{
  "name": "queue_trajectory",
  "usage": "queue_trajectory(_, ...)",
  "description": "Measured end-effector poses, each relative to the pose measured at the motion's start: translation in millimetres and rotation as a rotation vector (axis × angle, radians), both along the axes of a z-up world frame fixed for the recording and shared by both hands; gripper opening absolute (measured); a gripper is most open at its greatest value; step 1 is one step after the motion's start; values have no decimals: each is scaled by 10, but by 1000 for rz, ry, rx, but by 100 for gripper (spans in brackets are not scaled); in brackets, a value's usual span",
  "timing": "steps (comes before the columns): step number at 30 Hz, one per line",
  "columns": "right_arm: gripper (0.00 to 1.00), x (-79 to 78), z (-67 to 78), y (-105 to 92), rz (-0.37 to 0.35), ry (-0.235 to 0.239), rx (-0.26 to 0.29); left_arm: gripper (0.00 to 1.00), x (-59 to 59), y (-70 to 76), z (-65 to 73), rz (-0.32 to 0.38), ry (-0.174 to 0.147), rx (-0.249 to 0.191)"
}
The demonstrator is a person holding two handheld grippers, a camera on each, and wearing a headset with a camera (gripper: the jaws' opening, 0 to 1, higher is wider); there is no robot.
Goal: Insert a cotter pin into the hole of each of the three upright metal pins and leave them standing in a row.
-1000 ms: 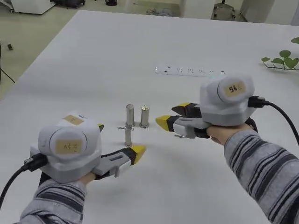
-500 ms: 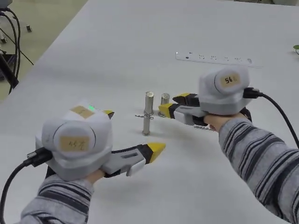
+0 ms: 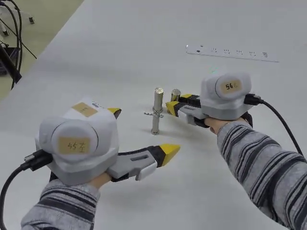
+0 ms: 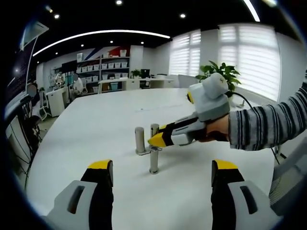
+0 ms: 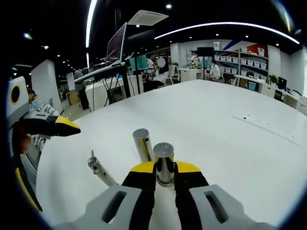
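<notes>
Three upright metal pins stand close together on the white table [image 3: 120, 57]. The front pin [image 3: 155, 123] has a cotter pin [image 3: 151, 113] through its hole. Behind it stand a taller bare pin [image 3: 158, 97] and, to its right, another bare pin [image 3: 175, 93]. My right gripper [image 3: 177, 102] is shut on that right rear pin [image 5: 163, 151], low on its shaft, jaws on both sides. My left gripper [image 3: 142, 131] is open, a little in front and left of the front pin [image 4: 154, 160], with nothing between its jaws. The right gripper [image 4: 160, 139] shows beside the rear pins.
A white power strip [image 3: 231, 52] lies at the back of the table. A cable runs from each gripper. Table edge and floor with cables lie far left. In the gripper views there is an office with shelves, desks and people in the background.
My right gripper moved left to the right rear pin and went from open to shut on it. The head camera shifted; the left gripper stays open.
</notes>
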State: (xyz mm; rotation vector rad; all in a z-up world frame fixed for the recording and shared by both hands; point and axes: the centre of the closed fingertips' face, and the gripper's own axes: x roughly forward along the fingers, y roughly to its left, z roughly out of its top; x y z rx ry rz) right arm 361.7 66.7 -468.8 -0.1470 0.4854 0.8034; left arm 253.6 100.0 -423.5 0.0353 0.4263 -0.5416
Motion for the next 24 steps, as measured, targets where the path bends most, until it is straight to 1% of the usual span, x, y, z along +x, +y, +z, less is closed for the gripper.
queue_trajectory(1, 9, -7, 1, 5, -3, -9, -7, 83, -3, 1, -16, 1, 7, 0)
queue_trajectory(3, 9, -10, 8, 1, -25, -15, -8, 83, -4, 3, -16, 1, 5, 3)
queue_trajectory(6, 9, -5, 11, -2, -35, -25, -25, 83, -8, -3, -8, 0, 5, -2)
queue_trajectory(8, 8, -1, 12, -7, -33, -36, -46, 83, -7, -3, -6, 0, 4, -4)
queue_trajectory(11, 8, -2, 6, -29, -35, -44, -62, 83, -8, 7, -9, 3, 2, -1)
queue_trajectory(13, 8, 2, -1, -61, -41, -51, -70, 83, -11, 13, -14, 5, 5, 2)
queue_trajectory(15, 8, -14, -3, -103, -53, -42, -66, 83, -13, 13, -15, 5, 5, 1)
queue_trajectory(18, 8, -61, 14, -176, -70, -40, -67, 83, -14, 14, -17, 5, 3, 7)
queue_trajectory(22, 8, -140, 49, -302, -114, -29, -65, 83, -11, -1, -31, 5, 3, 10)
queue_trajectory(23, 8, -155, 55, -327, -124, -31, -65, 83, -11, -10, -27, 3, 1, 10)
queue_trajectory(24, 8, -183, 61, -358, -126, -37, -76, 83, -12, -22, -27, 0, 0, 10)
